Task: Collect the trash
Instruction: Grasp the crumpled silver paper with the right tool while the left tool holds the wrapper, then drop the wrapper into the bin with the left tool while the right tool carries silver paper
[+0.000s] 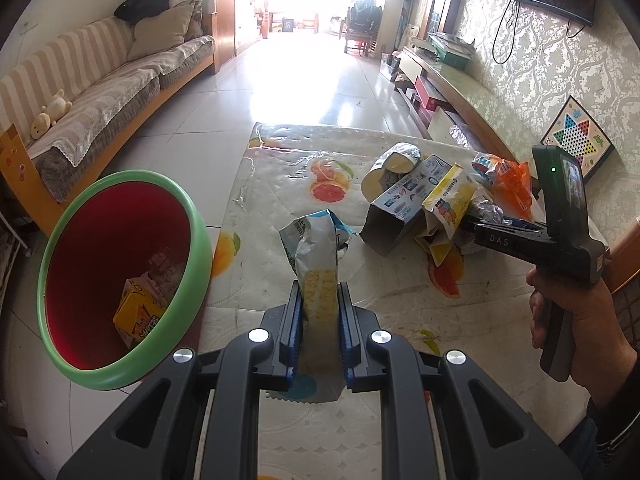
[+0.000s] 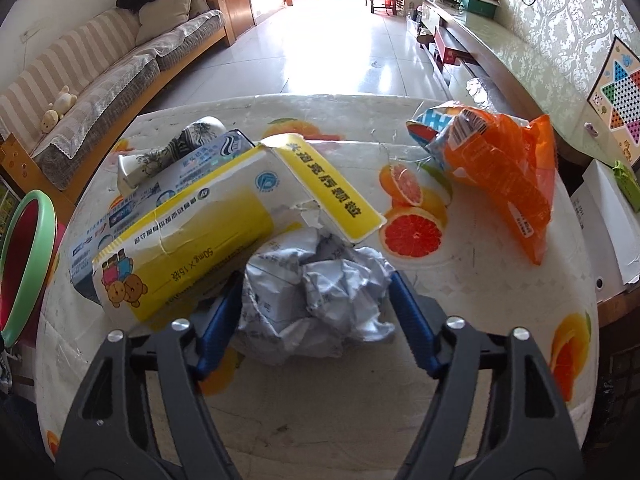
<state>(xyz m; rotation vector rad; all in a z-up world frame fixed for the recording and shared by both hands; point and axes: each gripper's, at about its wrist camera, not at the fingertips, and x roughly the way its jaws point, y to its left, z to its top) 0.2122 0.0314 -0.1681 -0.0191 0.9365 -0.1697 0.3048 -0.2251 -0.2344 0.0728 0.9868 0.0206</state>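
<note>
Between the left gripper's (image 1: 320, 300) fingers (image 1: 294, 320) — wrapper (image 1: 316, 256), seemingly upright.

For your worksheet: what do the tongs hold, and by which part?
Left tongs pinch the snack wrapper by its lower end. Right tongs straddle crumpled paper; grip uncertain.

From the left wrist, the right gripper's fingers (image 1: 486, 216) at three o'clock are buried in the trash pile, so their spread cannot be read. The bin (image 1: 128, 372) at nine o'clock hides most of the yellow carton (image 1: 136, 316) inside it. From the right wrist, the bin (image 2: 38, 248) is cut off at nine o'clock, and the crumpled paper (image 2: 320, 296) hides the tabletop (image 2: 320, 420) beneath it.
</note>
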